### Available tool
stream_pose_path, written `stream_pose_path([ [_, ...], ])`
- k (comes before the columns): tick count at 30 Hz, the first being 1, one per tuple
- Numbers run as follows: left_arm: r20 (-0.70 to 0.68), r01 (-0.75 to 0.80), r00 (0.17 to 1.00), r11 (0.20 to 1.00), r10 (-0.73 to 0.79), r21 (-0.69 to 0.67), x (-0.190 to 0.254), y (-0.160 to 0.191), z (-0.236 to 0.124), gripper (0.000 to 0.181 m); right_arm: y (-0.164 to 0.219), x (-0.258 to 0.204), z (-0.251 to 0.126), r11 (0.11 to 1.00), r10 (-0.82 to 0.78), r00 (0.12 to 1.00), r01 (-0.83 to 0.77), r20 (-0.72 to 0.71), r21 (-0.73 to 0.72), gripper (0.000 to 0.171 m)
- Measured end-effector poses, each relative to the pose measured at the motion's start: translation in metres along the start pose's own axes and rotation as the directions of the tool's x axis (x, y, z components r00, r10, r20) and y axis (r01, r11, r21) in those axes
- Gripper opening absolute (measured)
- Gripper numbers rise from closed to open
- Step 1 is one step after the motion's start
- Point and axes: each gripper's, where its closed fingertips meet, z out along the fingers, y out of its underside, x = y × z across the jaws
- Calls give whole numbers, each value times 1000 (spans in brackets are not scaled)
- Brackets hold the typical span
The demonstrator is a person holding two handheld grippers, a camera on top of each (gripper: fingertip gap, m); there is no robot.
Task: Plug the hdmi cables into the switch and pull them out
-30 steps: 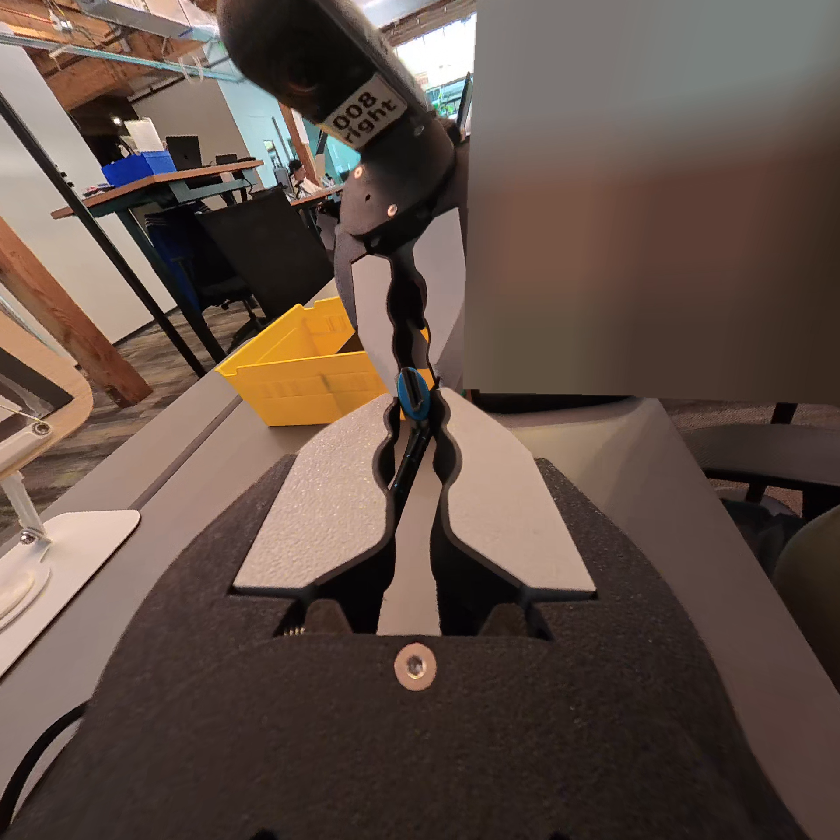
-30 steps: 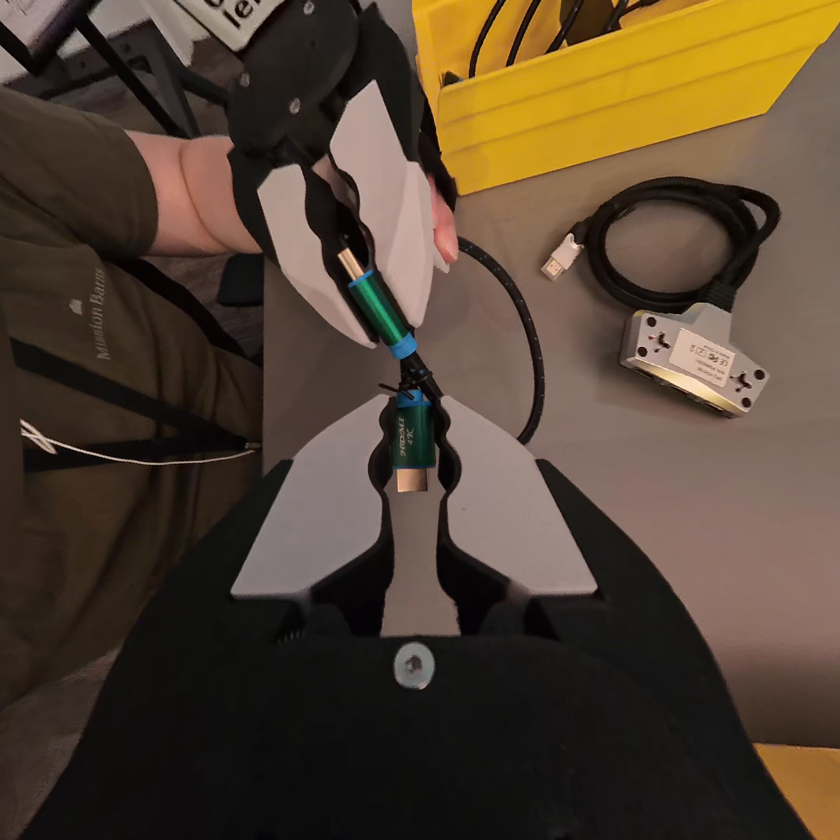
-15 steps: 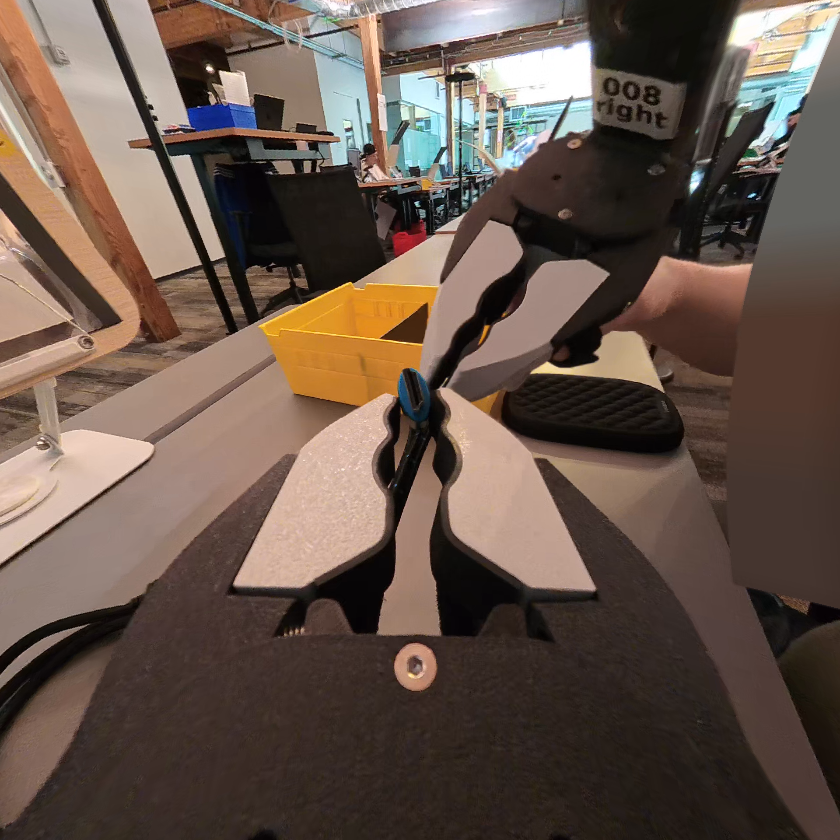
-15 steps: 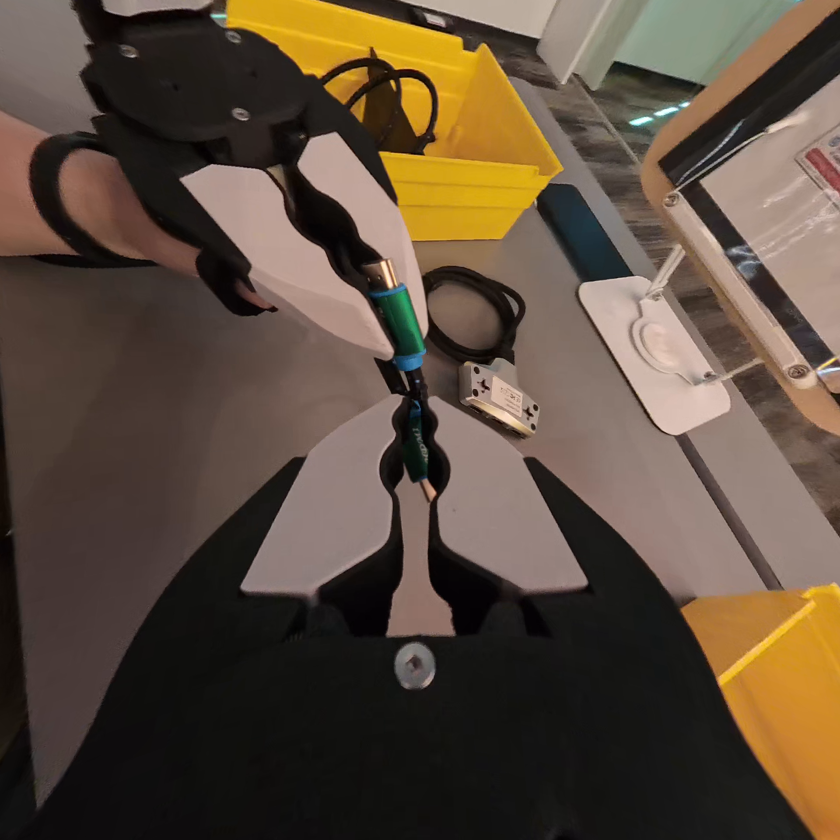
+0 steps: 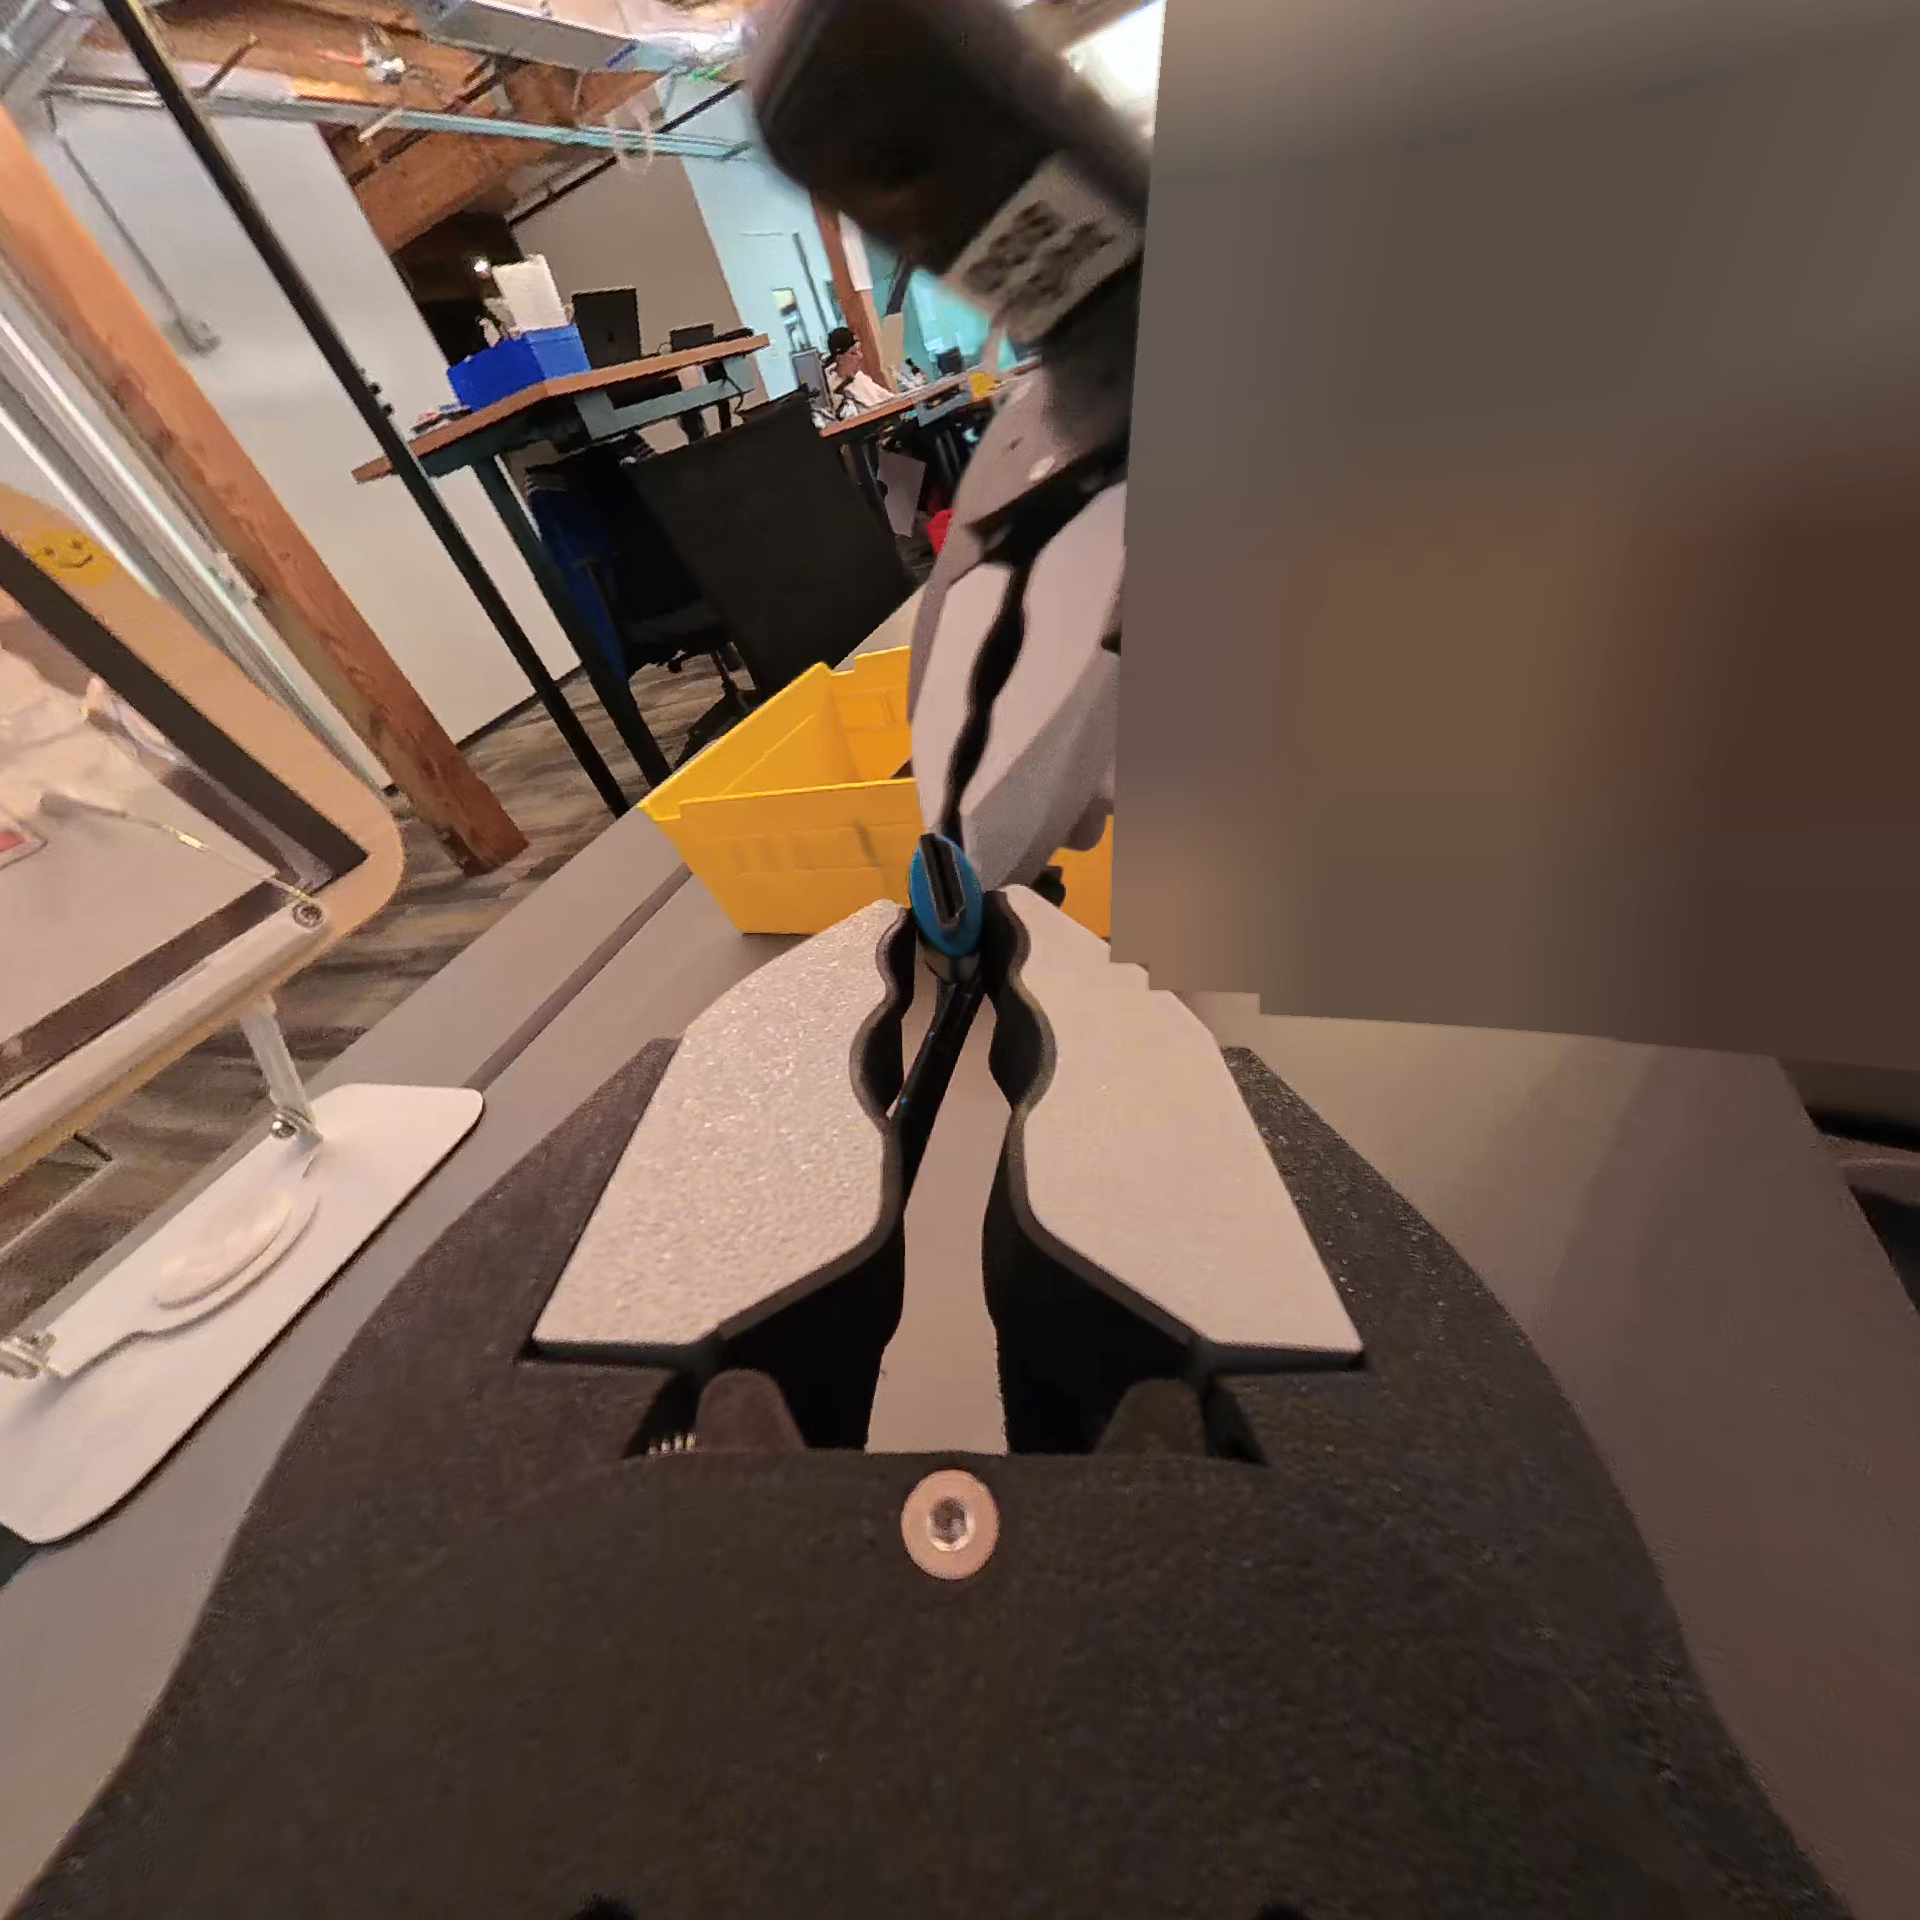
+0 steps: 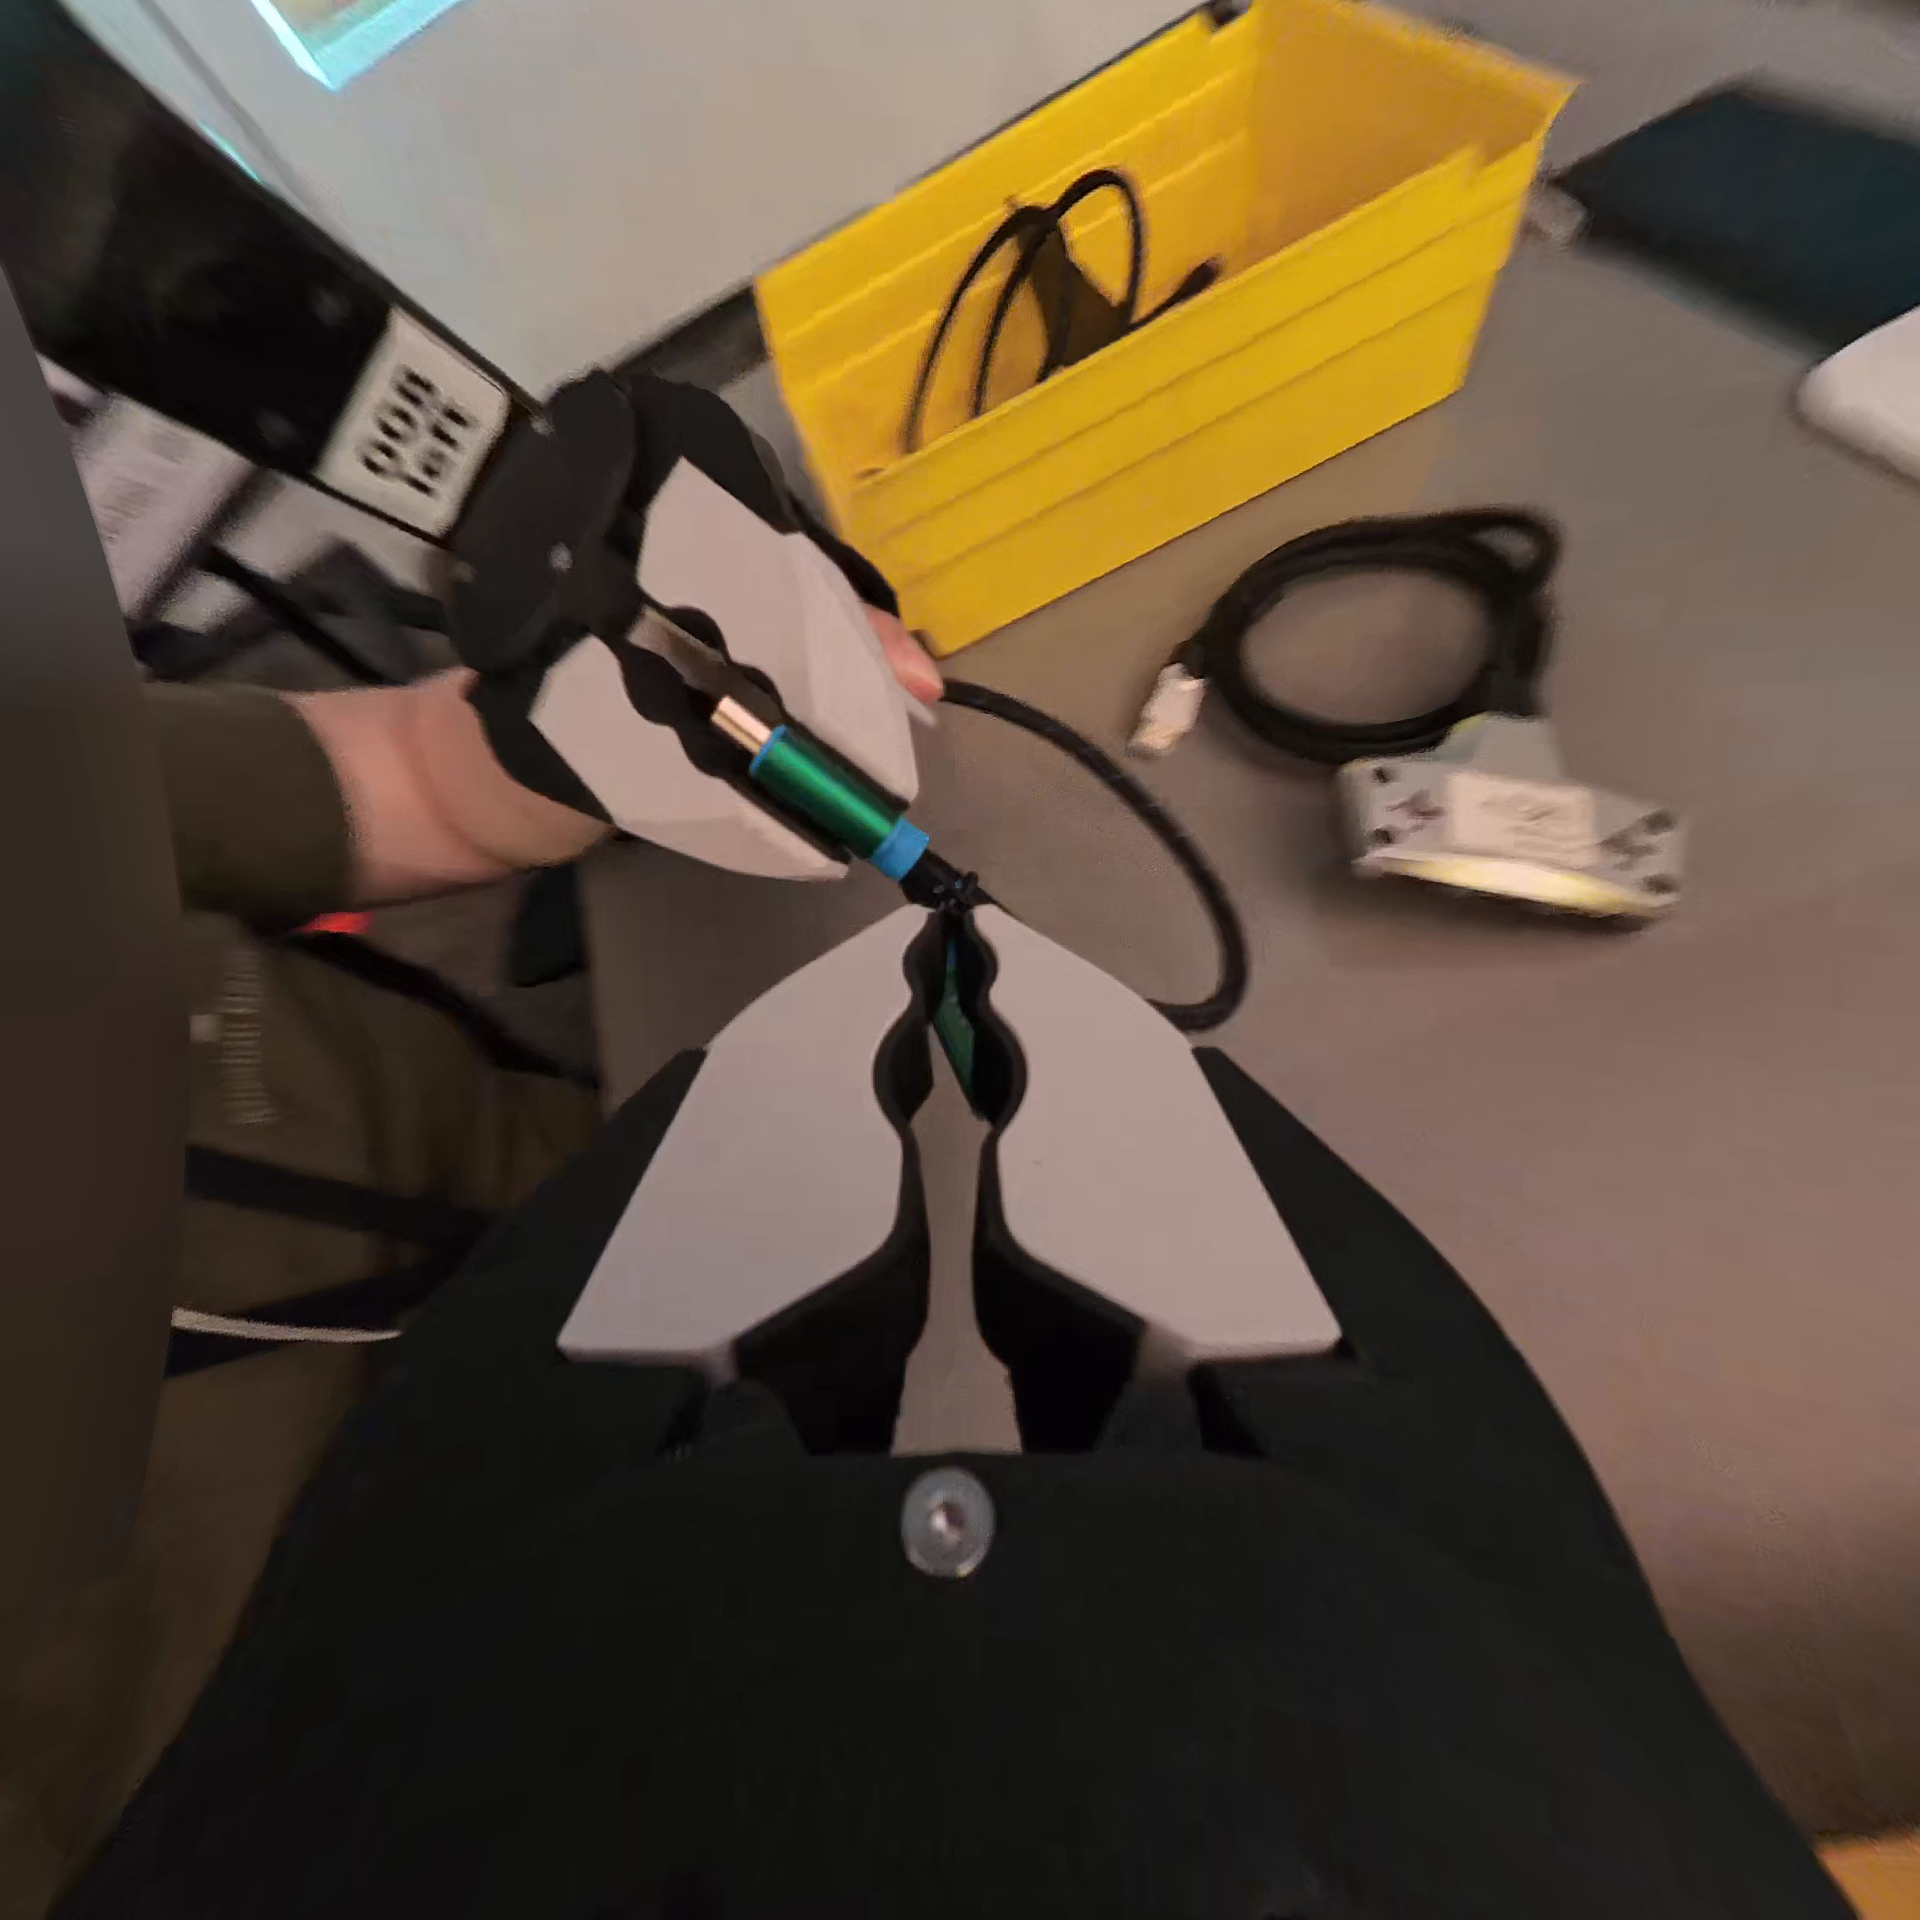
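Note:
My left gripper (image 5: 951, 925) is shut on an HDMI plug with a blue collar (image 5: 945, 896), seen end-on at the fingertips. In the right wrist view this plug is green (image 6: 821, 781) and its metal end points back into the left gripper (image 6: 873, 821). My right gripper (image 6: 951, 930) is shut on a second green HDMI plug (image 6: 958, 1023), seen edge-on. A black tie (image 6: 948, 891) joins the two plugs between the grippers. The right gripper (image 5: 971, 842) stands over the left one. The grey switch (image 6: 1507, 831) lies on the table with its coiled black cable (image 6: 1392, 634), apart from both grippers.
A yellow bin (image 6: 1143, 343) holding black cables stands at the back and also shows in the left wrist view (image 5: 800, 821). A black braided cable (image 6: 1174, 831) loops over the grey table (image 6: 1558, 1247). A white stand base (image 5: 208, 1278) carries a framed panel at the left. Both grippers' tips are close together, under 4 cm apart.
Both grippers keep their plugs. The pair has swung: the right gripper now comes down from above the left instead of from the right. The right plug has turned edge-on.

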Motion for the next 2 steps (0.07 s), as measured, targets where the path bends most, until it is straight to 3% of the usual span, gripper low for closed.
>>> stream_pose_path([
  [2,-21,-27,999,999,28,20,5,-3,0,11,1,-5,-3,983,183,968,-181,170,-30,2],
])
